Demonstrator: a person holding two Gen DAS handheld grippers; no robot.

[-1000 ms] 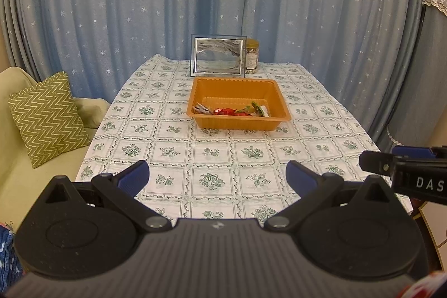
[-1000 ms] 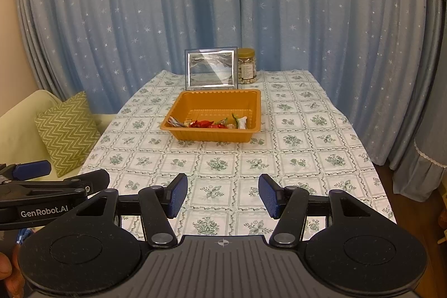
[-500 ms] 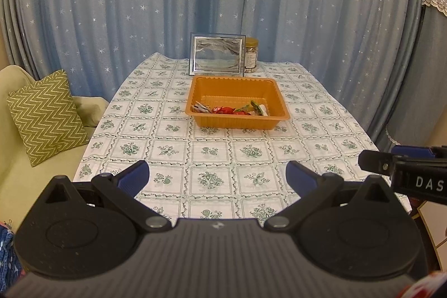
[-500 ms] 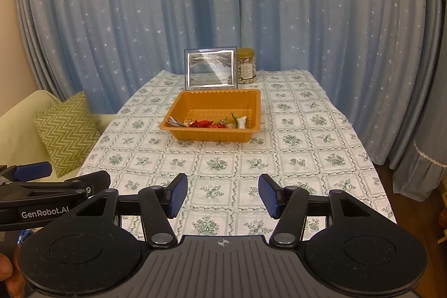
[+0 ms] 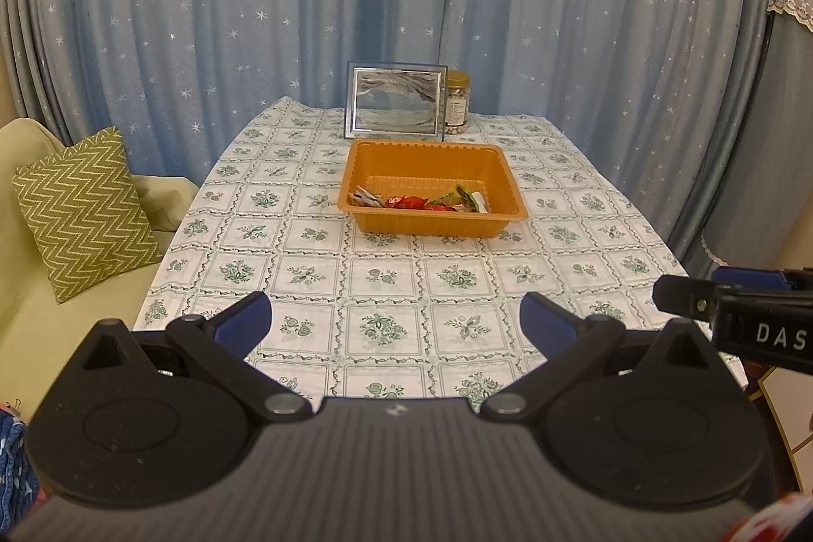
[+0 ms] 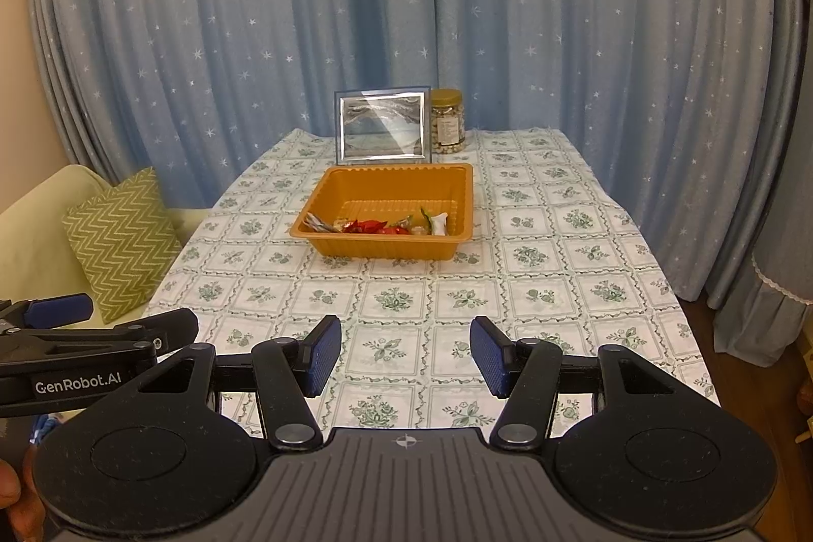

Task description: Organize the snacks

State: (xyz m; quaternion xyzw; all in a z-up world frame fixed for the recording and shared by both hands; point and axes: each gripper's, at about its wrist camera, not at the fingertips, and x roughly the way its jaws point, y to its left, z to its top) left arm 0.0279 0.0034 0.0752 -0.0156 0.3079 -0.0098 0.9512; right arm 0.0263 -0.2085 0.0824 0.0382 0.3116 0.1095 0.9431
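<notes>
While both grippers, left gripper (image 5: 394,323) and right gripper (image 6: 405,356), hang unclenched and empty at the near table edge, snacks (image 6: 376,225) sit in the orange tray (image 6: 457,191); approach low over its front rim.

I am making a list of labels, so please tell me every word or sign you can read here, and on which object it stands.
"GenRobot.AI": on the side of the left gripper, seen from the right wrist.
"DAS": on the side of the right gripper, cut off by the picture edge.
Jar label: too small to read.
</notes>
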